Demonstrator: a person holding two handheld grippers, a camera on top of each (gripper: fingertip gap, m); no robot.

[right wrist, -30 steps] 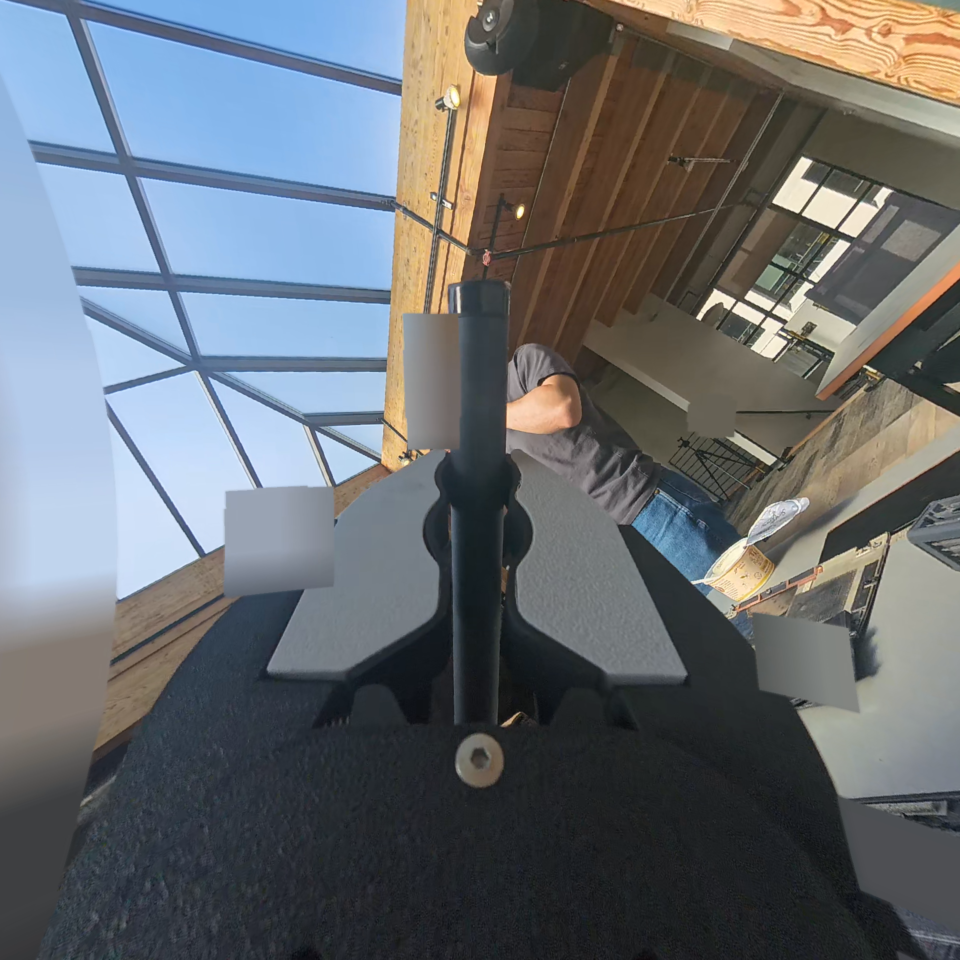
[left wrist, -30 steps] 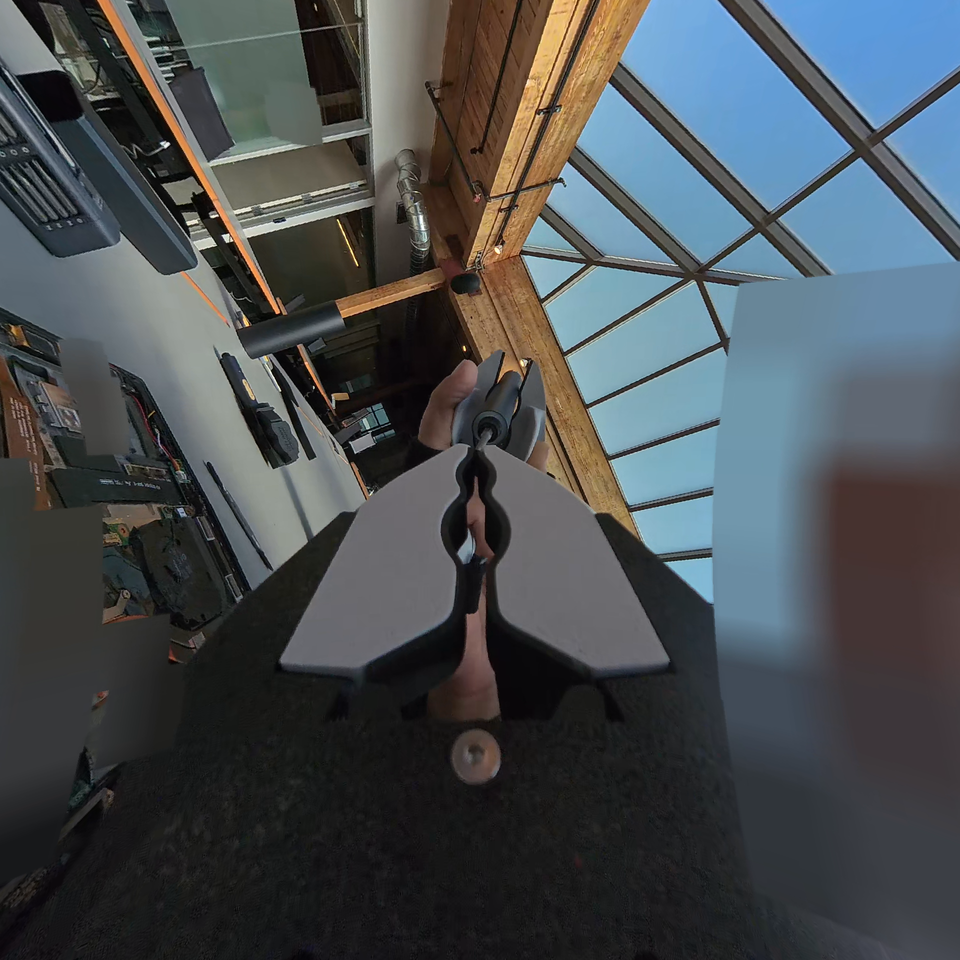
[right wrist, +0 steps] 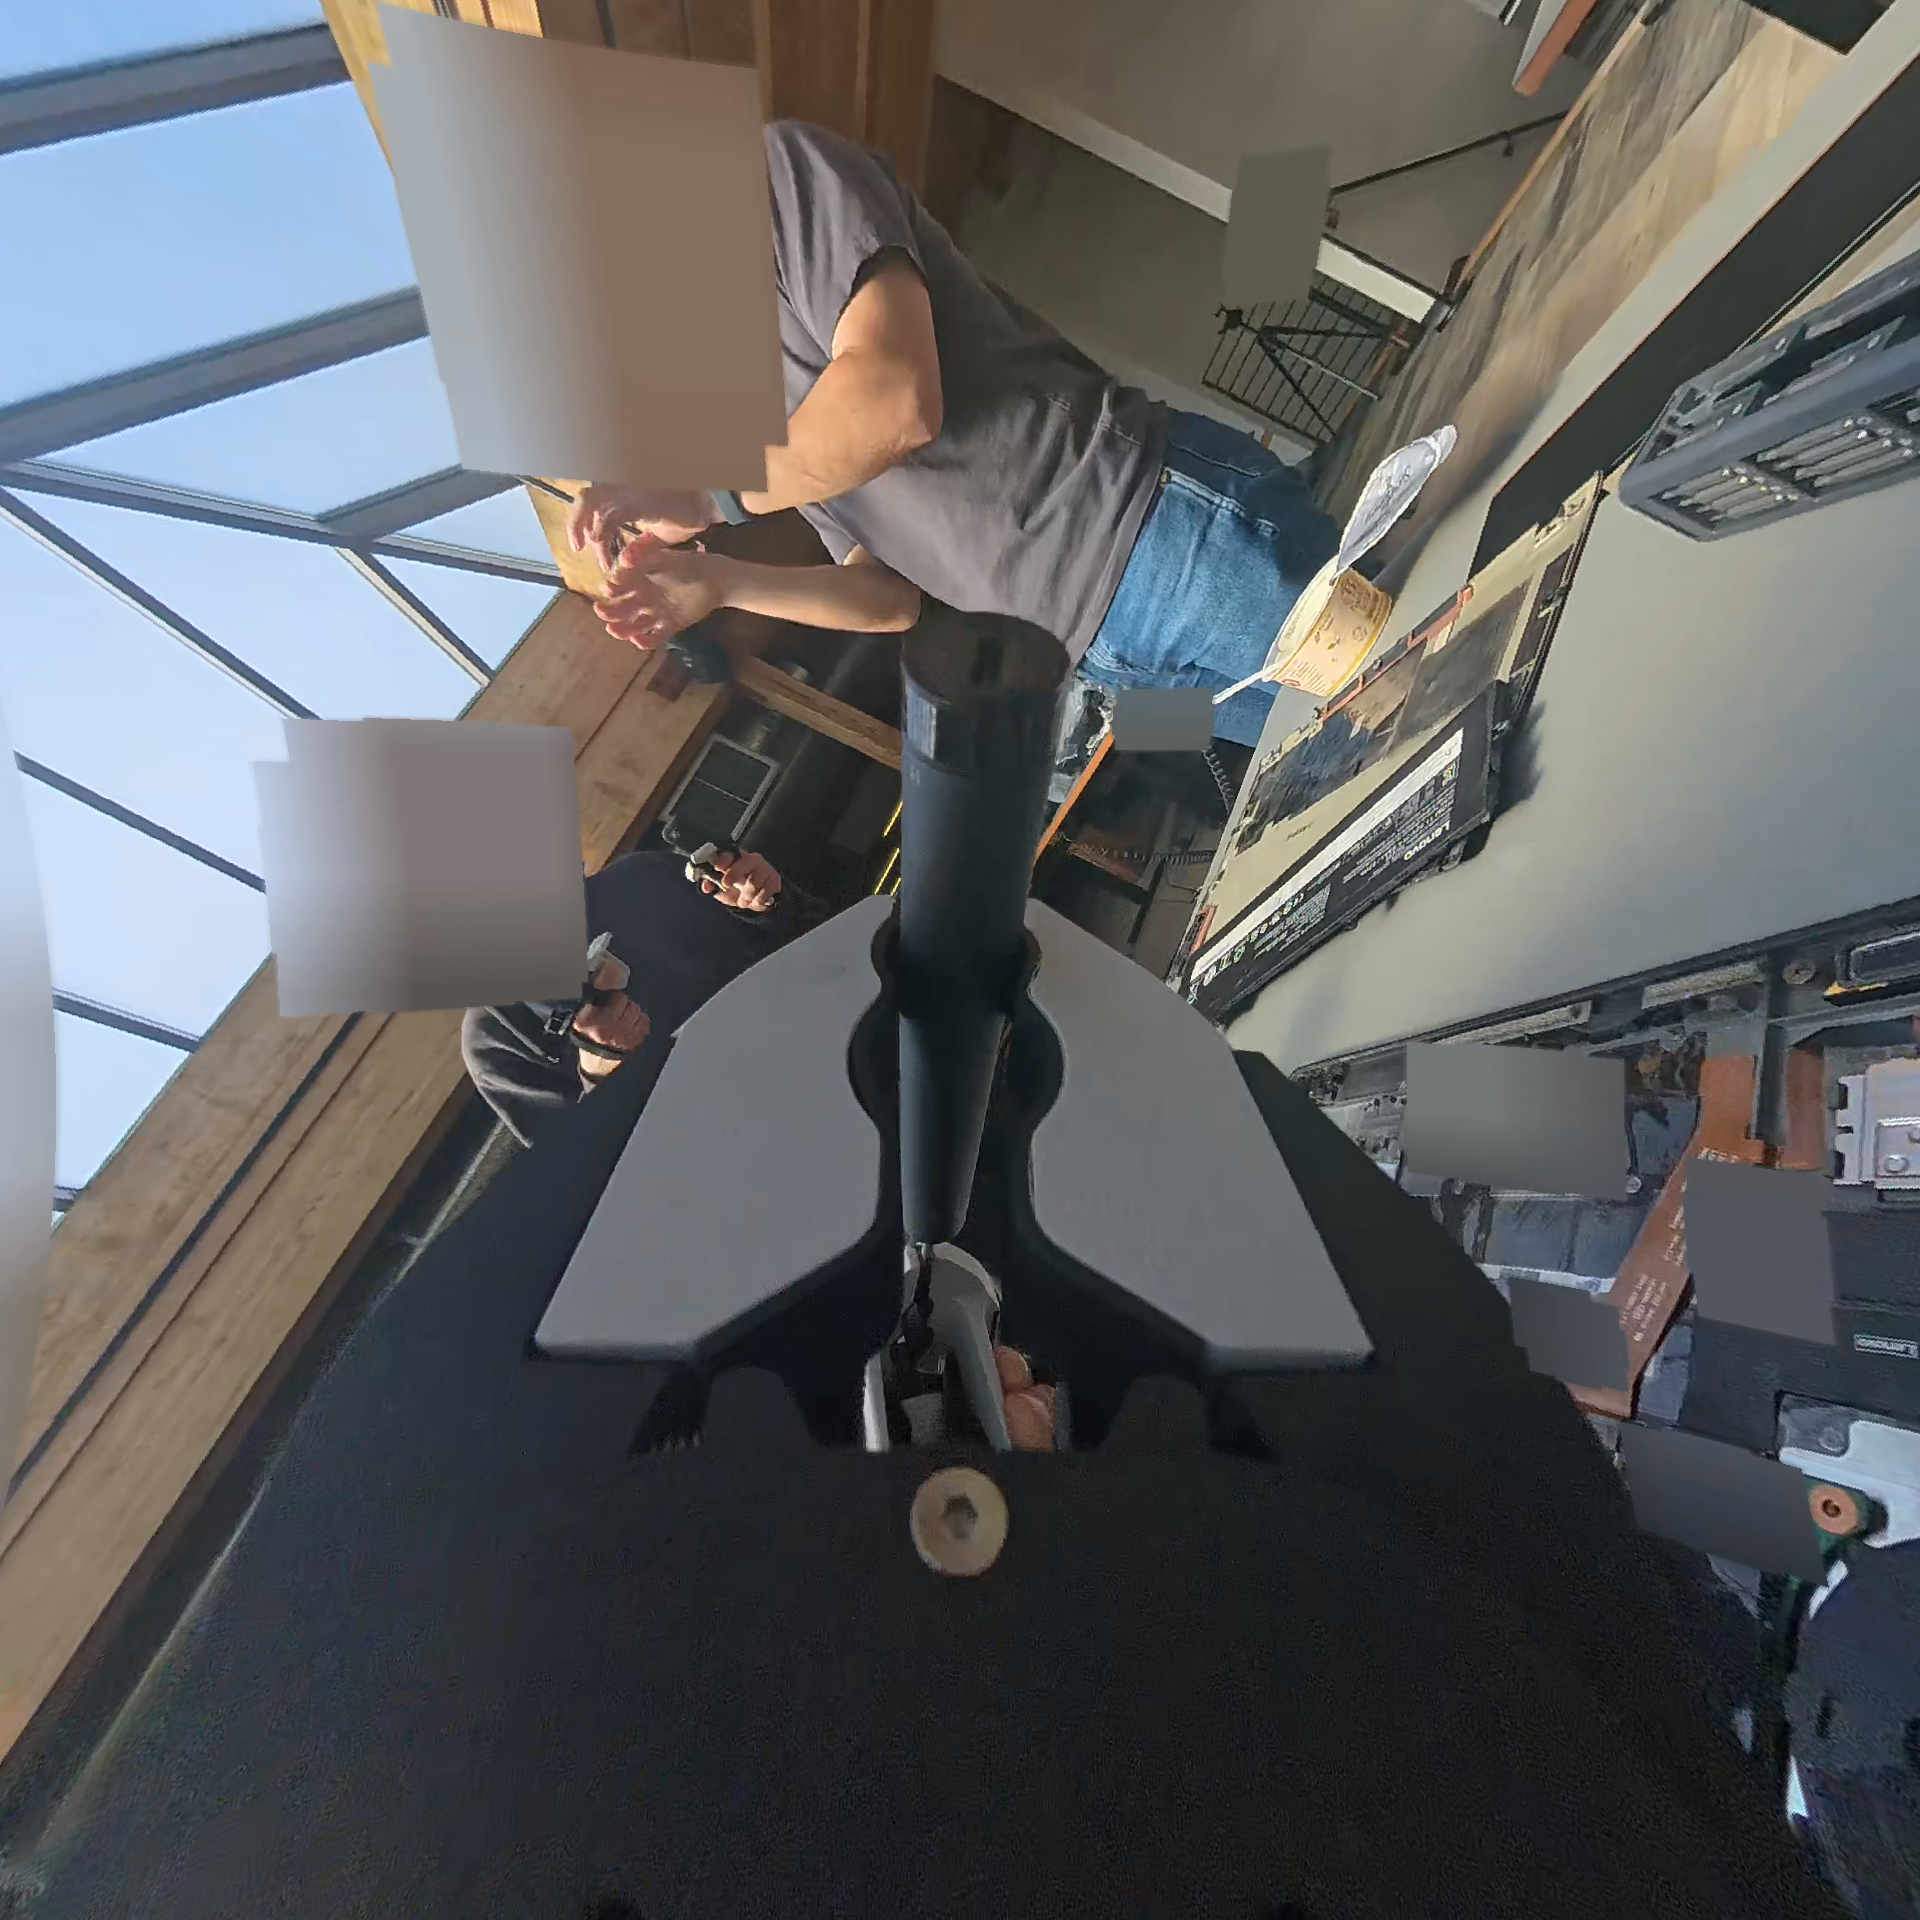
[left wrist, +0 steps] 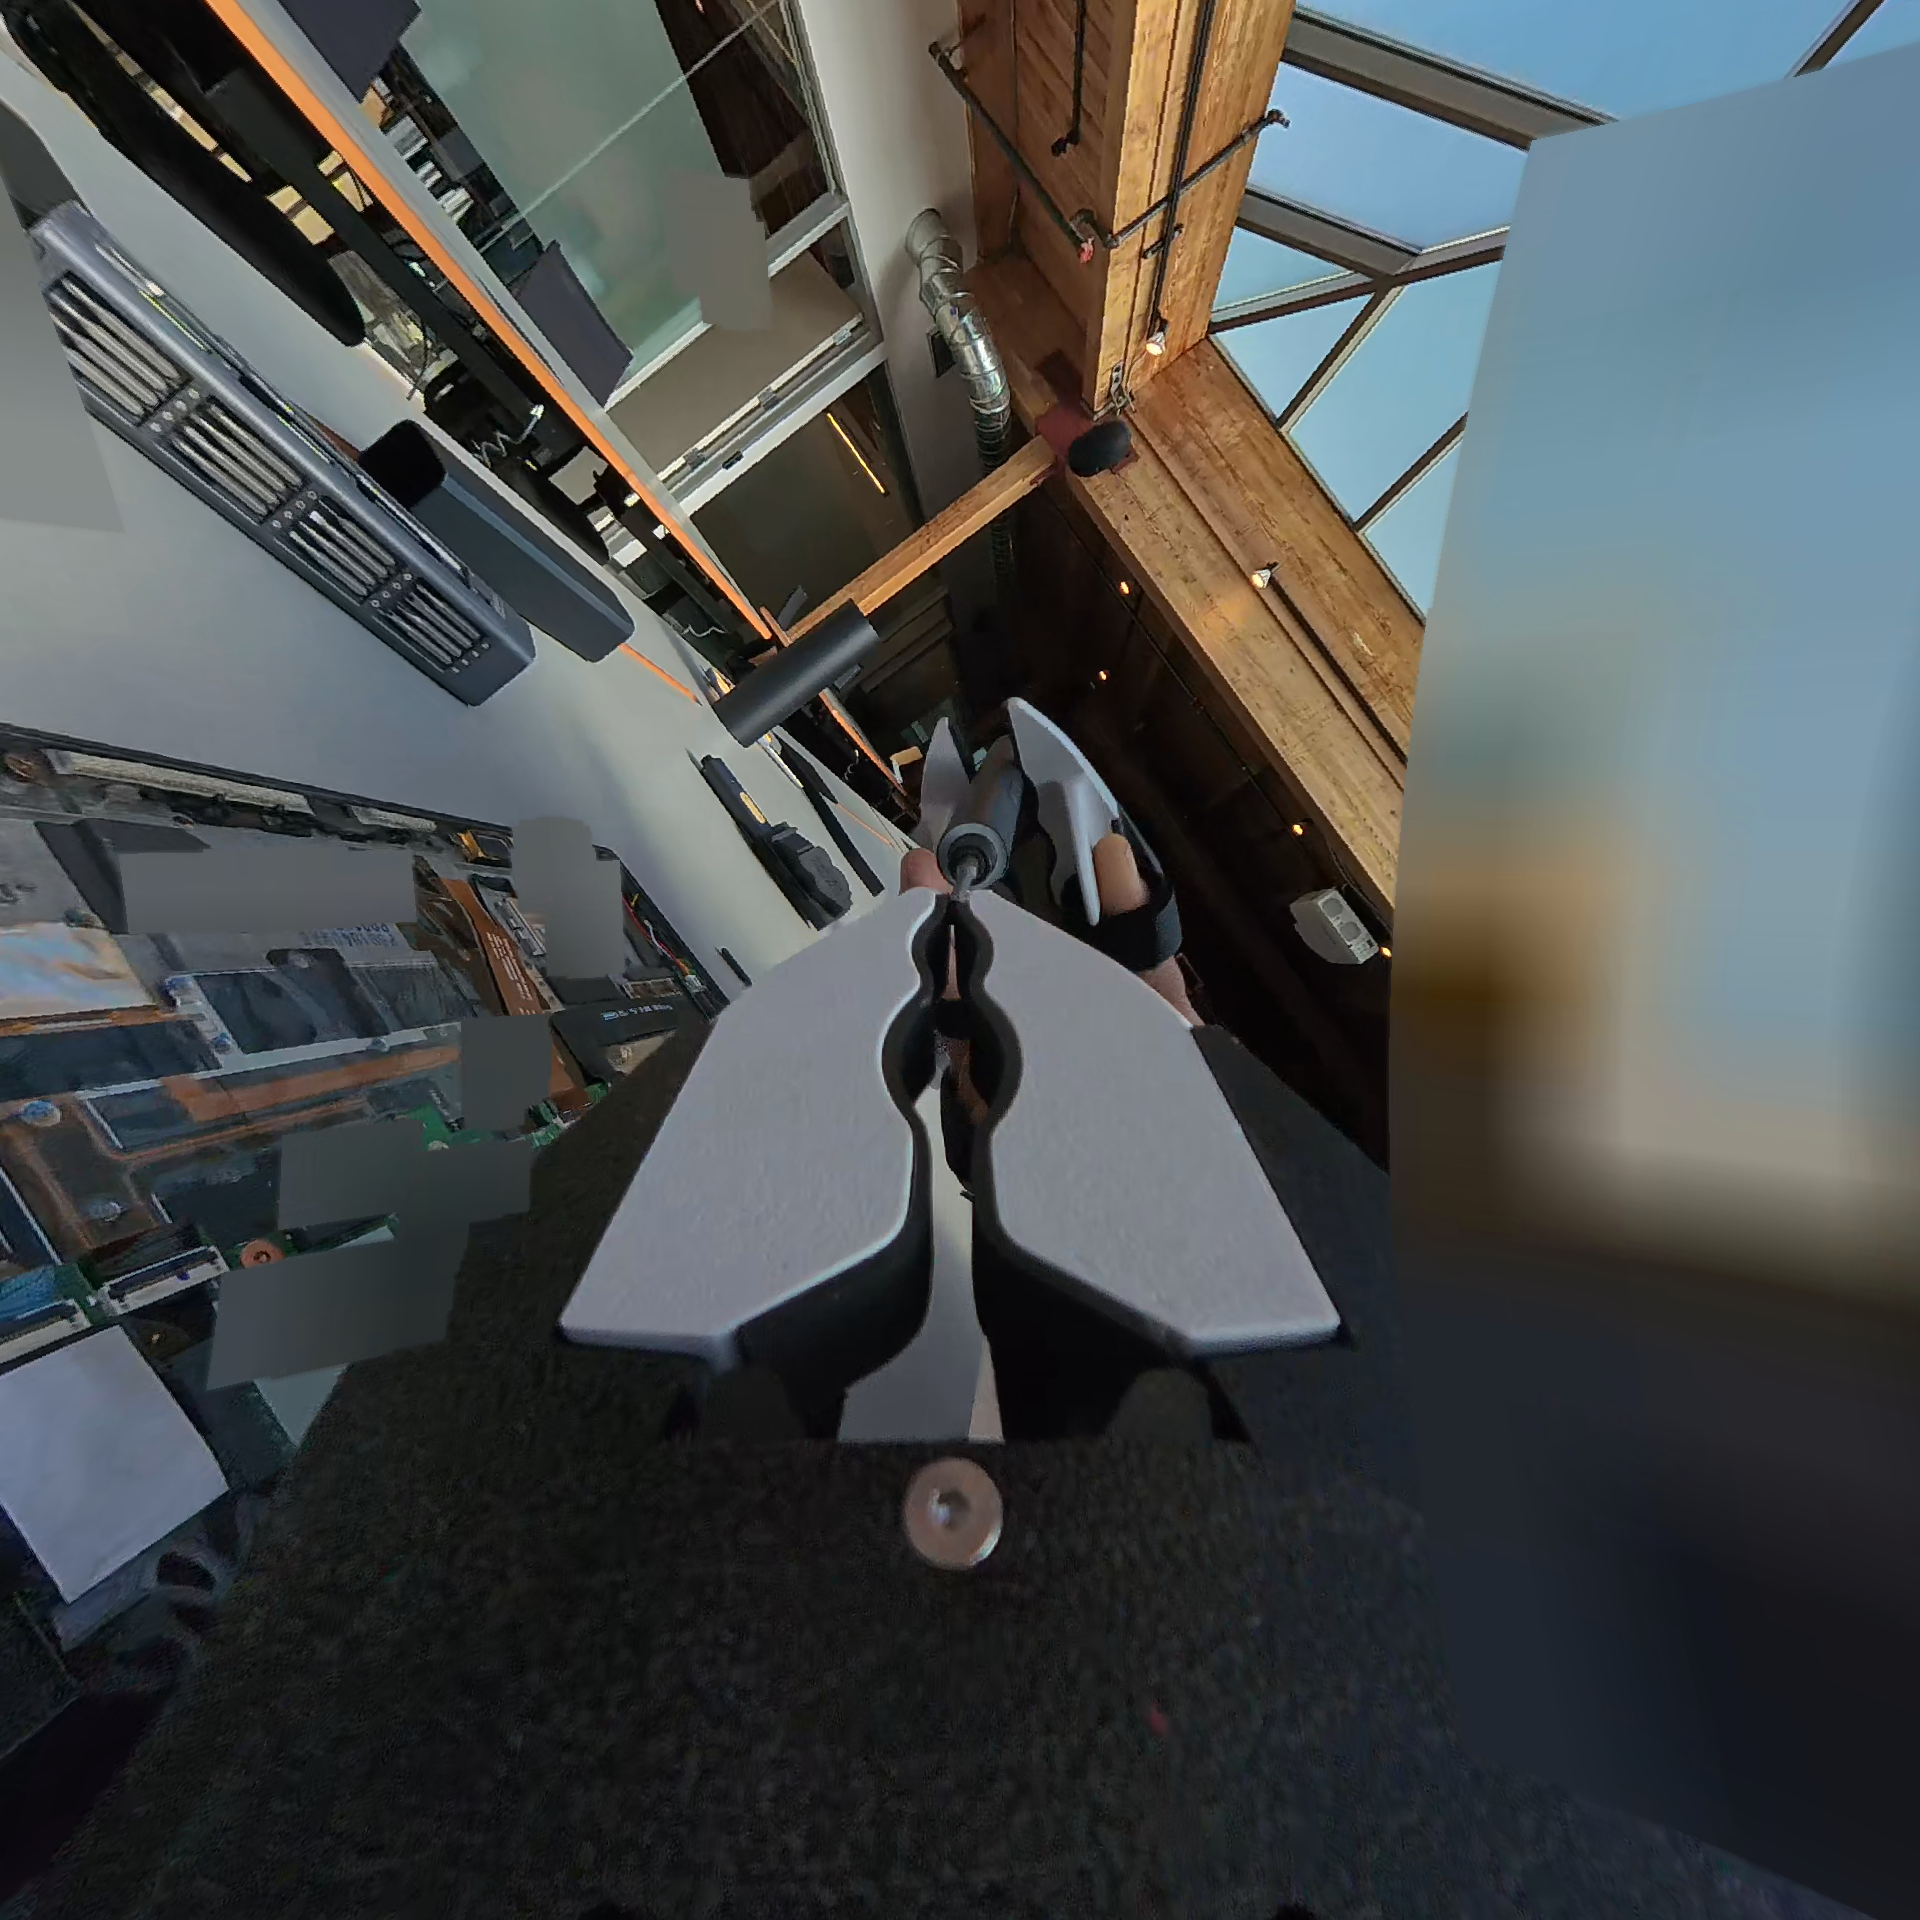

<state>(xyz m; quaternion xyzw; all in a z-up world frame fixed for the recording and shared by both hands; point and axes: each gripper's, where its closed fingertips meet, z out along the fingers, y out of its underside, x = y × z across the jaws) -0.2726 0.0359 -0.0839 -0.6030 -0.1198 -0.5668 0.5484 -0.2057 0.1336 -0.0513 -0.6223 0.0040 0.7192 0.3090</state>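
Dark cylindrical screwdriver handle (right wrist: pixel 966 935) runs up the centre of the right wrist view. The right gripper (right wrist: pixel 961 925) is clamped round its thick part, grey fingers pressed on both sides. The handle tapers toward the camera and ends in a thin metal bit (right wrist: pixel 914 1283).

Handle is matte black-grey and smooth, with a glossy band near the far end. No damage seen.

In the left wrist view the same tool shows end-on just above centre, bit pointing at the lens. The left gripper (left wrist: pixel 951 914) has its fingertips drawn together right at the bit tip. Can't tell if it actually pinches the bit or only touches it. Something small and pale sits in the slot between the fingers, unclear what.

Both grippers are raised off the grey table (left wrist: pixel 260 707).

On the table:
- An opened laptop with bare circuit boards (left wrist: pixel 260 1091), left of frame.
- A grey slotted bit case (left wrist: pixel 281 468), upper left.

A person in a grey T-shirt and jeans (right wrist: pixel 987 416) stands upper centre in the right view, beside a paper cup with a peeled lid (right wrist: pixel 1335 623).
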